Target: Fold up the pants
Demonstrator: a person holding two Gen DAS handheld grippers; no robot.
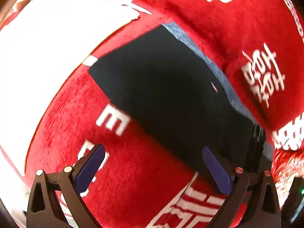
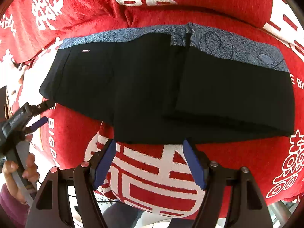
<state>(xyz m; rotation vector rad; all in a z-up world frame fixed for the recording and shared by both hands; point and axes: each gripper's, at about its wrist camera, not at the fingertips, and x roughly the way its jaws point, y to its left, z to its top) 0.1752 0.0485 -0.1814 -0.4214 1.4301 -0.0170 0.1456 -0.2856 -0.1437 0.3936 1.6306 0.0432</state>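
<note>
Right wrist view: black pants (image 2: pixel 165 87) lie on red patterned cloth (image 2: pixel 237 13).

Red blanket with white lettering

The red blanket (image 2: pixel 76 133) fills both views; a large white double-happiness character (image 2: pixel 152 180) sits at lower centre of the right wrist view.

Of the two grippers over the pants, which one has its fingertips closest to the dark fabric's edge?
The right gripper: its blue fingertips reach the near edge of the black pants, while the left gripper hovers off their end.
</note>
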